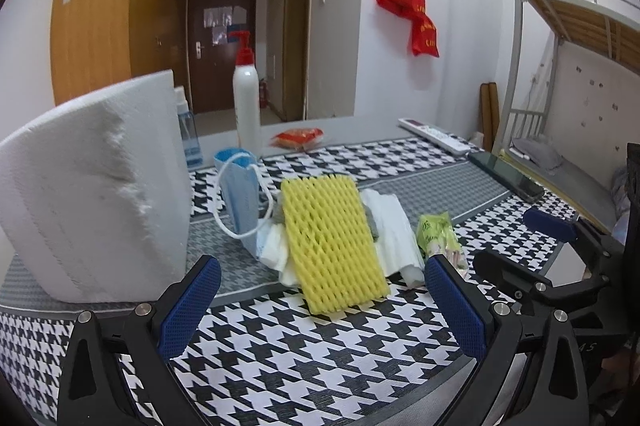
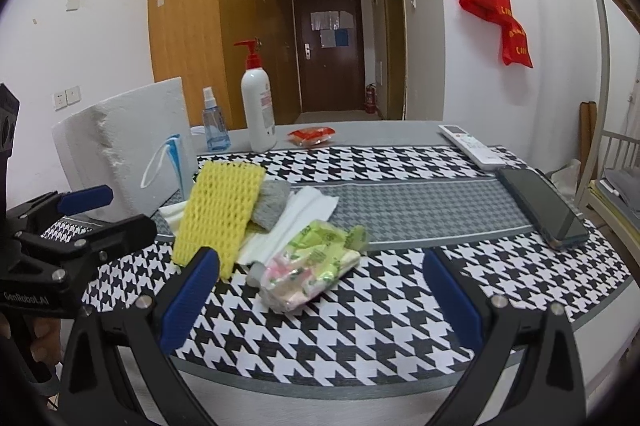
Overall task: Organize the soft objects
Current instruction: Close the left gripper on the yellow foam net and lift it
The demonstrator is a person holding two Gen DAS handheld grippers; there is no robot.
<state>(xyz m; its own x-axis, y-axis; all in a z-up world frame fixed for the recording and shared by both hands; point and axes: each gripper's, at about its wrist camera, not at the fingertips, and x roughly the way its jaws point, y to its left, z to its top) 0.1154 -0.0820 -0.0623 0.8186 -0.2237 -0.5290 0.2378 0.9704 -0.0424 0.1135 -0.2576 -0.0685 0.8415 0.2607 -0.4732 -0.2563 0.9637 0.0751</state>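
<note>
A pile of soft things lies mid-table: a yellow foam net [image 1: 332,242] [image 2: 218,214] on top, white tissue [image 1: 394,226] [image 2: 304,216] and a grey cloth [image 2: 272,204] beneath it, and a green plastic packet [image 1: 438,234] [image 2: 312,262] at the right. A blue face mask [image 1: 240,194] [image 2: 174,162] leans on a white foam block [image 1: 96,194] [image 2: 120,146]. My left gripper [image 1: 322,290] hangs open just short of the net, holding nothing. Open and bare too, my right gripper [image 2: 320,286] faces the green packet.
At the back of the houndstooth tablecloth [image 2: 360,326] stand a pump bottle [image 2: 258,106] and a spray bottle [image 2: 214,126], with a red snack pack [image 2: 312,135] beside them. A remote [image 2: 472,144] and a phone [image 2: 544,206] lie at the right. A bunk bed [image 1: 560,66] stands beyond.
</note>
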